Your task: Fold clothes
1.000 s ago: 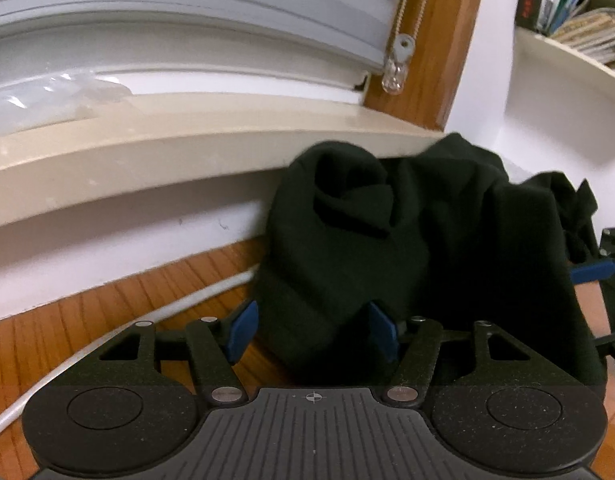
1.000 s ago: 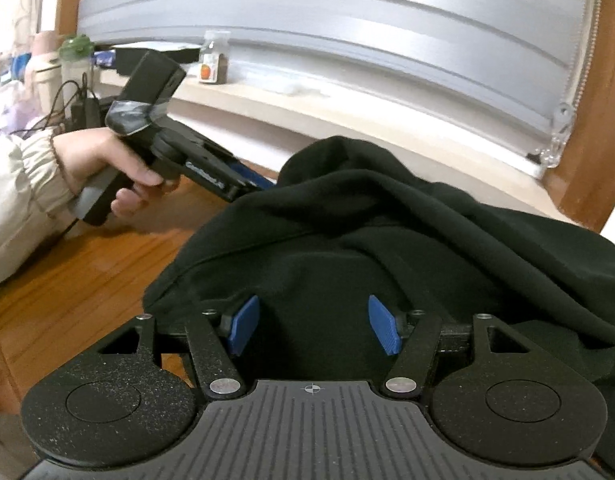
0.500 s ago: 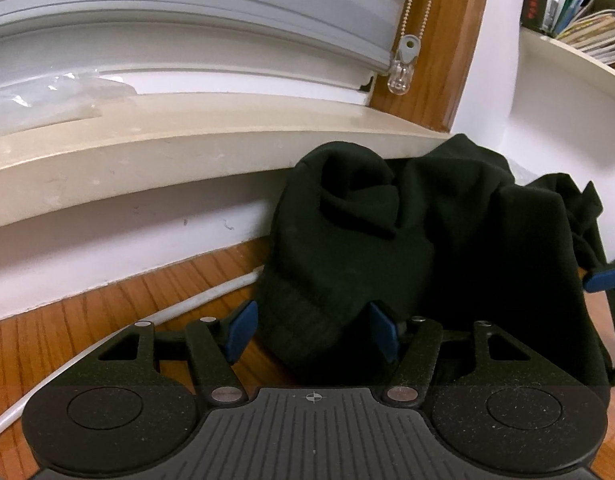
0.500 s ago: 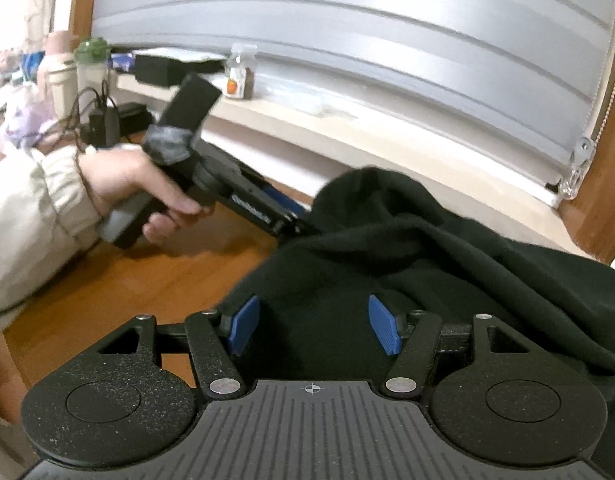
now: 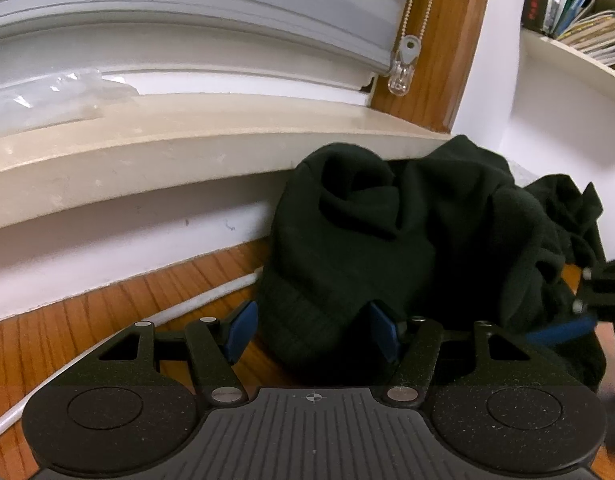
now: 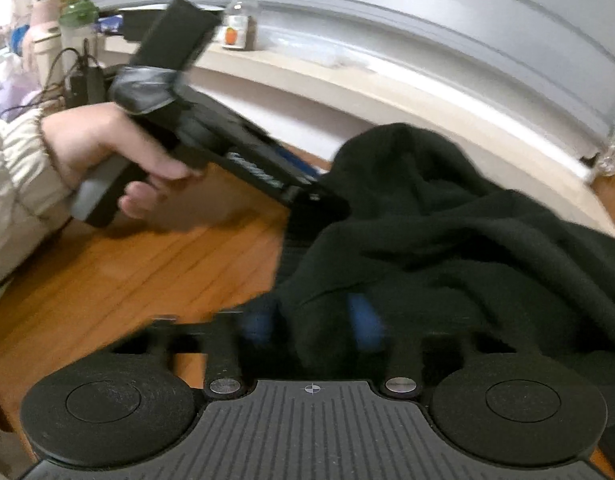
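A black garment (image 5: 387, 248) lies crumpled on the wooden table (image 5: 87, 320) against the wall under the window sill. My left gripper (image 5: 311, 334) stands open, with the garment's ribbed hem between its blue pads (image 5: 241, 330); the hem is not squeezed. In the right wrist view a hand (image 6: 107, 148) holds that left gripper (image 6: 319, 196), whose tip is at the garment's left edge. My right gripper (image 6: 311, 318) is closing: its blurred blue pads (image 6: 363, 316) press a raised fold of the black garment (image 6: 447, 240). One of its blue fingers (image 5: 563, 328) shows at the right edge of the left wrist view.
A beige window sill (image 5: 187, 140) runs behind the garment, with a blind and its pull cord (image 5: 403, 76) above. A white cable (image 5: 179, 308) lies on the table. A jar (image 6: 237, 24), bottles and wires stand at the far left. Shelves with books (image 5: 579, 8) sit at the right.
My right gripper slid left along the garment, nearer the left hand, and its pads narrowed onto a fold. Its tip now shows at the right of the left wrist view. The left gripper stayed put.
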Action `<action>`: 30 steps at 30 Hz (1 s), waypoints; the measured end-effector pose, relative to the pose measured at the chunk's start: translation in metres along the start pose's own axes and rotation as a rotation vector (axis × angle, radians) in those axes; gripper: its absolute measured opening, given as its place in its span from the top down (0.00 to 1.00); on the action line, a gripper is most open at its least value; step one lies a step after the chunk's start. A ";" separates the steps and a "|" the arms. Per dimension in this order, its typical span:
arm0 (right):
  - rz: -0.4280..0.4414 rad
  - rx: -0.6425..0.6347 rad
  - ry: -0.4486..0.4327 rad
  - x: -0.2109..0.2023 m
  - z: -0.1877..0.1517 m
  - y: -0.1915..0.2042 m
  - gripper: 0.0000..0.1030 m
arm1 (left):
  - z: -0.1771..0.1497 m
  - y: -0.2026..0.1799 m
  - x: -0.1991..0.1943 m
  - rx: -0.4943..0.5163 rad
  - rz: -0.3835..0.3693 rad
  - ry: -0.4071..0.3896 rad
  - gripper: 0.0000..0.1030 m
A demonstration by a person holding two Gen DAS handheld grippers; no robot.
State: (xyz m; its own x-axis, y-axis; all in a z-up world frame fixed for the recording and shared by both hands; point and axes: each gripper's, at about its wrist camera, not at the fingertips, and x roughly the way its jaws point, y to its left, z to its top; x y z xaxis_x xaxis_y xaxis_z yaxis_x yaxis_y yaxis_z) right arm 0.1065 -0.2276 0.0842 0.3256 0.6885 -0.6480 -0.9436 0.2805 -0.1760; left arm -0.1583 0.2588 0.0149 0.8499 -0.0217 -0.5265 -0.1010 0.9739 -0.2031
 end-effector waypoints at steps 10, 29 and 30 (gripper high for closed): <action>-0.239 0.097 -0.135 -0.111 -0.008 -0.068 0.93 | 0.002 -0.008 -0.005 0.023 -0.016 -0.015 0.36; -0.425 0.289 -0.248 -0.110 -0.025 -0.177 0.93 | -0.026 -0.053 -0.068 0.087 -0.137 -0.112 0.29; -0.421 0.293 -0.254 -0.108 -0.023 -0.180 0.93 | -0.029 -0.057 -0.071 0.096 -0.133 -0.110 0.29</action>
State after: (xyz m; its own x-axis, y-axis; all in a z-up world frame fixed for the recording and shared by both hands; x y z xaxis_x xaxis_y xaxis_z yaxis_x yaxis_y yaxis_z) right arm 0.2395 -0.3678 0.1690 0.7084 0.6064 -0.3611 -0.6850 0.7141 -0.1445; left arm -0.2280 0.1983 0.0396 0.9044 -0.1315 -0.4060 0.0608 0.9813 -0.1824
